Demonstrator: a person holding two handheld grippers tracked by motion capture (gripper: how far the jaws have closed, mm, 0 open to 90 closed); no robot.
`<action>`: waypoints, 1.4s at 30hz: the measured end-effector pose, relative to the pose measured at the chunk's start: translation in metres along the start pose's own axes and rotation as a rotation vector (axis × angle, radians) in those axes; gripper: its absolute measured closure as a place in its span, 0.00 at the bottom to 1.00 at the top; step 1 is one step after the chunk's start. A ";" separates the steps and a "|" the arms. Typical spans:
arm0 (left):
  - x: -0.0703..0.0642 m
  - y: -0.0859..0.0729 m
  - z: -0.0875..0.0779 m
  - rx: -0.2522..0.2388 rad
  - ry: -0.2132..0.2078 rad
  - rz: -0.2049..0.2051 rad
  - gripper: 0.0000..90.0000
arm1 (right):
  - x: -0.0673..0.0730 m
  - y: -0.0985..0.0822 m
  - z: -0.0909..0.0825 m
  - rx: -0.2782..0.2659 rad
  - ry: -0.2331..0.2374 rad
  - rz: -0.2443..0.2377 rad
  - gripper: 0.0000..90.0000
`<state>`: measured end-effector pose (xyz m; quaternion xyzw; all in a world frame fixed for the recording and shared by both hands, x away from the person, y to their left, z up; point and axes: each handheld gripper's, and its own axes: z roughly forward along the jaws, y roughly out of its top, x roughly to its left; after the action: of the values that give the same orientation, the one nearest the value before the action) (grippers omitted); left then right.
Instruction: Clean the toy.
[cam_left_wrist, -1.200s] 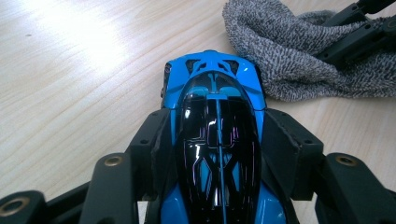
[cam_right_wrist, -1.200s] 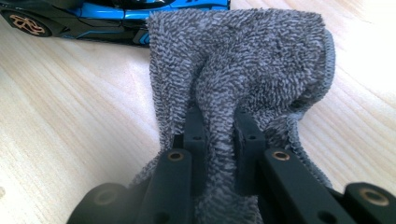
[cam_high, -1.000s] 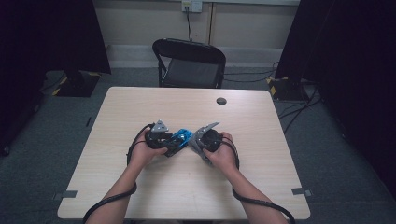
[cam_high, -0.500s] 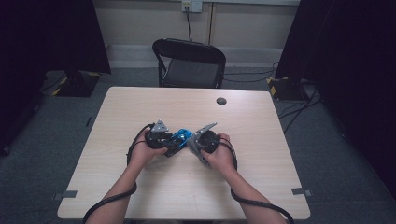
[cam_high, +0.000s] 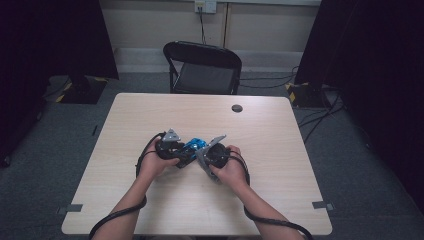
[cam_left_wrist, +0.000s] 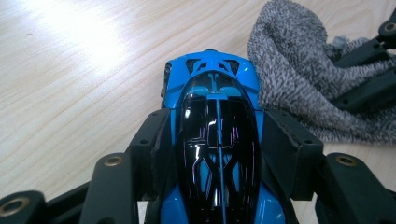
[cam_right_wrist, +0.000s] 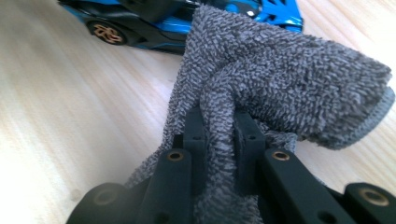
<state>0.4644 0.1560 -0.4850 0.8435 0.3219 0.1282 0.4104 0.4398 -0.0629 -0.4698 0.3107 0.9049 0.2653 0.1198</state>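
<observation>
My left gripper (cam_high: 176, 150) holds a glossy blue toy sports car with a black canopy (cam_left_wrist: 217, 140). Its black fingers (cam_left_wrist: 152, 144) are pinching the car's body from both sides around the cabin, and the car's nose points away from me over the pale wood-grain table (cam_high: 280, 130). Seen from above, the car (cam_high: 192, 147) sits near the middle of the table, between my two hands.

My right gripper (cam_right_wrist: 219, 128) has its fingers (cam_right_wrist: 194, 135) pressed together on a fold of a grey terry cloth (cam_right_wrist: 280, 79). The cloth bunches out beyond the fingertips in a thick wad, and its far edge lies against the side of the car (cam_right_wrist: 154, 23), just behind the bronze-spoked wheel (cam_right_wrist: 105, 31). In the left gripper view the same cloth (cam_left_wrist: 299, 70) sits just to the right of the car's nose; I cannot tell from there whether it touches the nose.

Further up the table, well apart from my hands, lies a small round black disc (cam_high: 237, 108), and a black folding chair (cam_high: 202, 67) stands behind the far edge.
</observation>
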 end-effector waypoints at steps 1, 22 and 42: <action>0.000 0.000 0.000 0.000 0.000 0.000 0.48 | 0.000 0.000 0.000 0.000 0.000 0.000 0.88; 0.000 -0.001 0.000 -0.010 0.001 -0.003 0.48 | 0.037 0.008 0.003 -0.011 0.092 -0.088 0.88; -0.001 0.000 0.000 -0.009 0.005 -0.003 0.48 | 0.049 0.009 0.003 -0.014 0.156 -0.146 0.88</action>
<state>0.4638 0.1554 -0.4854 0.8409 0.3236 0.1310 0.4135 0.4071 -0.0246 -0.4697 0.2218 0.9297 0.2855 0.0703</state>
